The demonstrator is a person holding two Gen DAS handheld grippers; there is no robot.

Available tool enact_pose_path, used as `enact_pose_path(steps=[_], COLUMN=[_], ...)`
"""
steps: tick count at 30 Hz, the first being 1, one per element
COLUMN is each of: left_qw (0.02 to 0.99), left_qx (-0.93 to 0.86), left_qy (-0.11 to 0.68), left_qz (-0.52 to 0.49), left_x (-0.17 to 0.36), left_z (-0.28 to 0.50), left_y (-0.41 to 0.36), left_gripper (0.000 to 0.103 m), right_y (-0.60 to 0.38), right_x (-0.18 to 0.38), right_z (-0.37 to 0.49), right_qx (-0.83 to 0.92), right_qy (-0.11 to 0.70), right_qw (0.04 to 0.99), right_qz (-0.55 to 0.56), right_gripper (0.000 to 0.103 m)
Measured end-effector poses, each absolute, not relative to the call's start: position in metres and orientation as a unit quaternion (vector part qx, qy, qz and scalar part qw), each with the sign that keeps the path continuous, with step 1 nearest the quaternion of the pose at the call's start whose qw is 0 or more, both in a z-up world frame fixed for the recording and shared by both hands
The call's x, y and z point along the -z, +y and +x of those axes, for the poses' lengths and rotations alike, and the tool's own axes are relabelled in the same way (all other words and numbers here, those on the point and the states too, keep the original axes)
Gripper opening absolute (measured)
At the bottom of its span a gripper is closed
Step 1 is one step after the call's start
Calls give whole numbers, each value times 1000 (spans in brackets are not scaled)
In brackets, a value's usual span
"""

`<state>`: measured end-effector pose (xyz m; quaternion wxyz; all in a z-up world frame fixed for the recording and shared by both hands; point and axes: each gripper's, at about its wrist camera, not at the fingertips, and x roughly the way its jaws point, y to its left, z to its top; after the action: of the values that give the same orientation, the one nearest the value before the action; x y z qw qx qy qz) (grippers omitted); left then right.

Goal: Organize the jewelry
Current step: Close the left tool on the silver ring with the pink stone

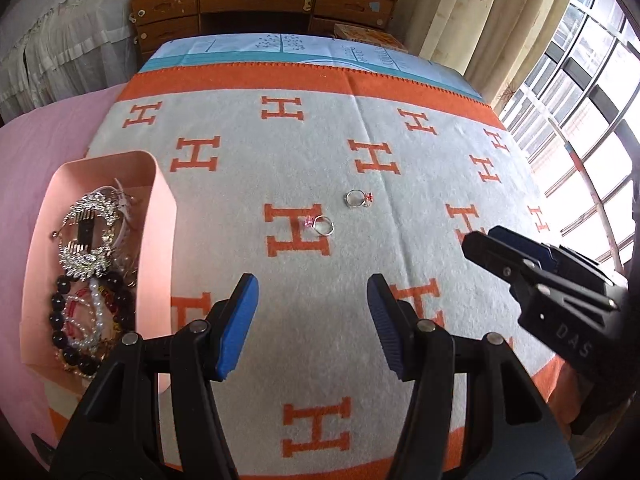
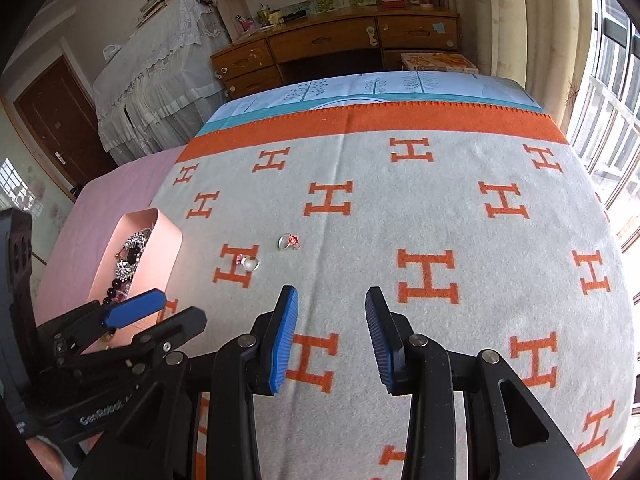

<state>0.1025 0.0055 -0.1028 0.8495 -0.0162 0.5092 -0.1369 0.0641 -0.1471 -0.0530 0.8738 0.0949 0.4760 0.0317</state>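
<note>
Two silver rings lie on the grey blanket with orange H marks. The ring with a pink stone (image 1: 320, 225) (image 2: 249, 262) is nearer; the ring with a red stone (image 1: 357, 198) (image 2: 289, 241) lies just beyond it. A pink tray (image 1: 160, 216) (image 2: 170, 248) at the left holds a silver hair comb (image 1: 89, 236), a dark bead bracelet (image 1: 60, 320) and a pearl bracelet. My left gripper (image 1: 312, 320) (image 2: 156, 312) is open and empty, short of the rings. My right gripper (image 2: 331, 332) (image 1: 486, 240) is open and empty, to the right of the rings.
The blanket (image 1: 360, 320) covers a bed with a pink sheet (image 1: 36, 148) at the left. A wooden desk with drawers (image 1: 256, 0) stands beyond the bed's far end. A window (image 1: 580, 92) with curtains is at the right.
</note>
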Motion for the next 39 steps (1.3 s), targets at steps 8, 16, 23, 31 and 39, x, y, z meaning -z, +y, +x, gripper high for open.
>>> enact_pose_path(steps=[8,16,23,31,39], left_qw=[836,791,766,737,733], left_qx=[189,261,302,356,370], left_qy=[503,483,481,476,497], left_qz=[110,270,302,322,281], left_x=[121,133,136,137,137], left_z=[140,145,154,160,167], left_y=[-26,-43,-48,-50,-41], left_gripper=[54,48,31,22,19], right_y=[-162,-172,-170,-166,-160], right_x=[77,90,93,94,96], right_z=[79,86,89,92,95], right_qx=[-37,-45,-45,-42,-44], right_qy=[497,507,512,518,525], right_qw=[864,857,854,851,847], right_qz=[72,80,83,79,78], right_gripper=[36,36,36,36,36])
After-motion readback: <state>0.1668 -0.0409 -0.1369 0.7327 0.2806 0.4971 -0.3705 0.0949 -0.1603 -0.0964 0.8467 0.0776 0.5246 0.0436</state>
